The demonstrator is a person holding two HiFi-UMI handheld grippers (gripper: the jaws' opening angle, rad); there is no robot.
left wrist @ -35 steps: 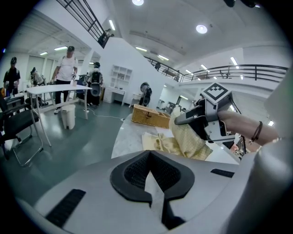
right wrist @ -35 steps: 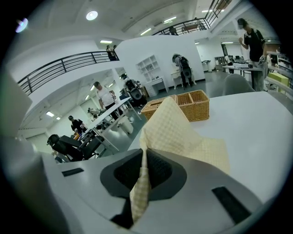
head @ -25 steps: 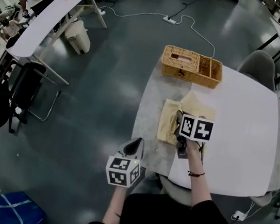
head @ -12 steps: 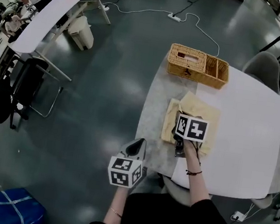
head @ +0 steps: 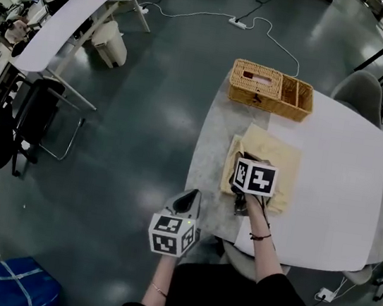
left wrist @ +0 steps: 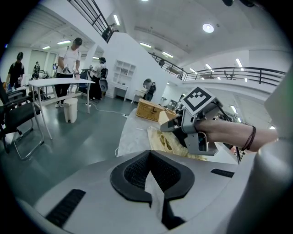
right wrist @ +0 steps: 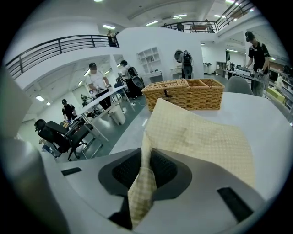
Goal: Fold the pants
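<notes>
So right now my right gripper [head: 247,157] is clamped down on the pants [head: 280,158]. In the right gripper view the jaws [right wrist: 145,170] are pinched onto a fold of that pale yellow checked fabric [right wrist: 197,132], and a strip of it hangs down out of the pads toward the camera. The rest of the pants lies spread on the table [head: 336,185], between me and the wicker basket [head: 269,89] at the far edge, and the pinched edge is lifted a bit off the surface. My left gripper [head: 186,198] is by the near left corner of the table, apart from the fabric. In its own view the jaws [left wrist: 151,176] are closed together with nothing in them, and past them I can see the right one on the cloth [left wrist: 167,142]. Other people are at a long white table [head: 69,16] in the background.
</notes>
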